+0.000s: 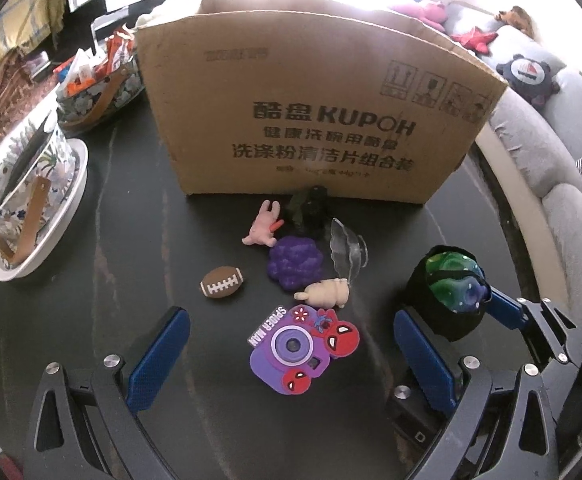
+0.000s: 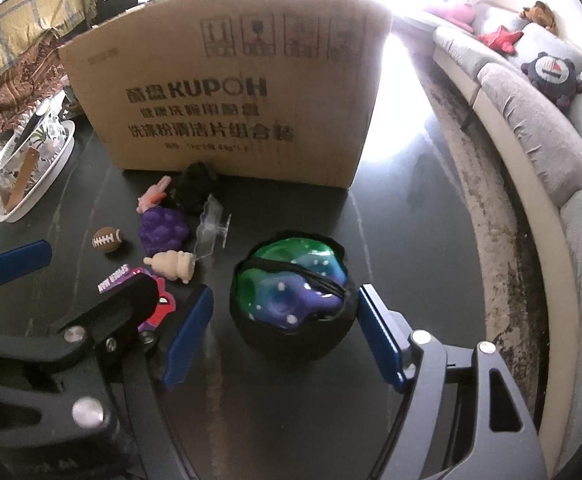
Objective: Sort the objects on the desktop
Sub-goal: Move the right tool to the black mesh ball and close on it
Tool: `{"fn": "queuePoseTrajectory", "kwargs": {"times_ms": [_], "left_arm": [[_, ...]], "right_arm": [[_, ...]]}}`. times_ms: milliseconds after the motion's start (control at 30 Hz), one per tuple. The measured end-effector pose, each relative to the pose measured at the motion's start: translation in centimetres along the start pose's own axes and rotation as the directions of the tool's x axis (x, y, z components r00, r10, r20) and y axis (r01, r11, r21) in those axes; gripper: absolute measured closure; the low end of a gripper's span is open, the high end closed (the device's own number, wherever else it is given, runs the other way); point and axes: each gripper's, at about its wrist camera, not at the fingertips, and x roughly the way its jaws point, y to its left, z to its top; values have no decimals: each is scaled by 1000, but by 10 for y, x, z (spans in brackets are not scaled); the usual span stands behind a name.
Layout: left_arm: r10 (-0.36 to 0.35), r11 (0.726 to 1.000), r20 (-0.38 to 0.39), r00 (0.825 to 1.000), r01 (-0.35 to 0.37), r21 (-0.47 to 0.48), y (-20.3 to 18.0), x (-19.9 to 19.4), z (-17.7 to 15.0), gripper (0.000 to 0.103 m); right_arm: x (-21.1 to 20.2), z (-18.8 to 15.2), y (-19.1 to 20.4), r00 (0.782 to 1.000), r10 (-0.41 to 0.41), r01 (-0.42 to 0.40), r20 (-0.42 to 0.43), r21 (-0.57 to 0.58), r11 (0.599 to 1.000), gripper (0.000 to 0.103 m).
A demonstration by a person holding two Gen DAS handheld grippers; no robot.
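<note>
Low in the right wrist view, the right gripper point(image 2: 281, 328) stands with its blue fingers point(image 2: 189, 336) spread to either side of the black bag point(image 2: 291, 336) of green and purple putty; the right pad looks close to or touching the bag, the left one apart, and nothing is grasped. To take it well, I judge the fingers should close level on the bag's widest part, below its open mouth, so the soft sides do not fold and slip.

The left gripper point(image 1: 291, 356) is low and level over the dark table point(image 1: 111, 280), fingers released and wide, the purple camera toy point(image 1: 303, 350) lying between them at lower centre.

Beyond, mid-frame, lie a small football point(image 1: 222, 283), a cream figure point(image 1: 327, 292), a purple grape toy point(image 1: 295, 262), a clear suction hook point(image 1: 347, 250) and a pink figure point(image 1: 263, 226). Farthest, the cardboard box point(image 1: 319, 112) stands upright, filling the upper centre.
</note>
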Motion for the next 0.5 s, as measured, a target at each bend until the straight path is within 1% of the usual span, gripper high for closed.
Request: {"fn": "queuePoseTrajectory", "kwargs": {"times_ms": [33,133,367,500], "left_arm": [[-3,1000,0,1000,3,1,0,0,0,3],[-11,1000,-1,1000,11,-5,1,1,1,3],[-17,1000,2,1000,17,-6,5,1,0,3],[-27,999,7,1000,27,-22,12,-4,-4,3]], "right_arm": [[2,0,-1,1000,4,-4,-6,4,1000,33],[4,0,-2,1000,-7,7,-1,6,1000,44],[7,2,-6,999,-34,34,10,13,999,44],[2,-1,-8,999,-50,49,15,18,999,45]]}}
